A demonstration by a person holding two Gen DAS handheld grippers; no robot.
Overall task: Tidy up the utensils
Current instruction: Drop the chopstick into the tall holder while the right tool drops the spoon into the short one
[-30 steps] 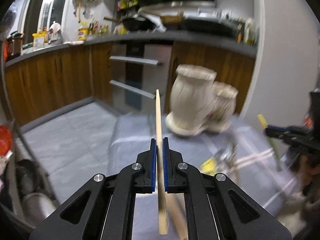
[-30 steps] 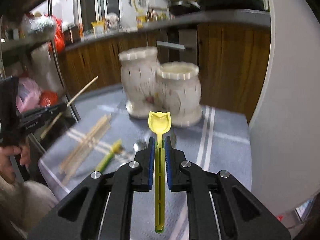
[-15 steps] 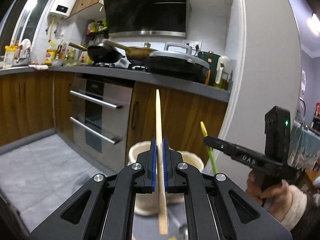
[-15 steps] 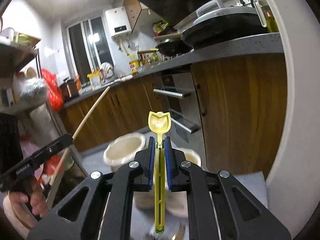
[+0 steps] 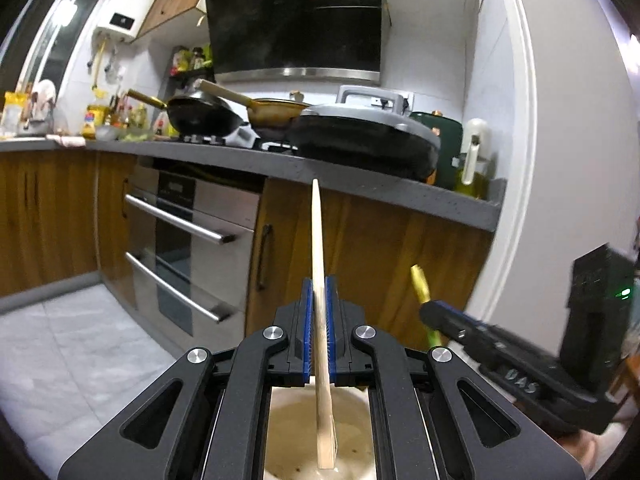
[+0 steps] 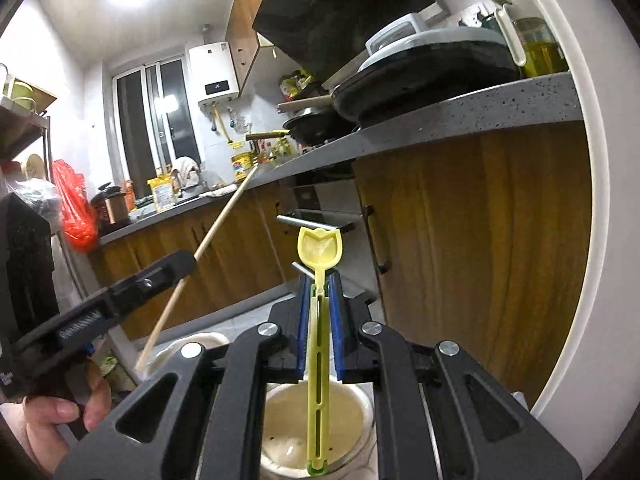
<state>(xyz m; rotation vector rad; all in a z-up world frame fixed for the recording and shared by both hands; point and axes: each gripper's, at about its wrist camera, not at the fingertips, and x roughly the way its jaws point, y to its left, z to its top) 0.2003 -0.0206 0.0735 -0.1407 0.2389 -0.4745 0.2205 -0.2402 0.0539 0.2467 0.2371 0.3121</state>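
My left gripper [image 5: 319, 292] is shut on a wooden chopstick [image 5: 318, 240] that stands nearly upright. Its lower end hangs over the cream mouth of a ceramic holder [image 5: 296, 436] right under the jaws. To the right in this view, my right gripper [image 5: 430, 310] carries the yellow spoon [image 5: 419, 282]. In the right wrist view, my right gripper [image 6: 319, 280] is shut on the yellow spoon [image 6: 320, 246], bowl end up, handle end over the holder opening [image 6: 284, 428]. At the left, my left gripper [image 6: 186, 261] holds the slanting chopstick [image 6: 216, 228]. A second holder rim [image 6: 200, 338] peeks behind.
A grey kitchen counter [image 5: 360, 178] with pans and a lidded griddle [image 5: 360, 136] runs behind. Below it are an oven [image 5: 192, 248] with bar handles and wooden cabinets. A white pillar [image 5: 516, 160] stands at the right. A person's hand [image 6: 52, 412] grips the left tool.
Both grippers rose and moved in over the two holders, which slid from mid-view to beneath the jaws. The table with loose utensils dropped out of sight. Both grips stayed the same.
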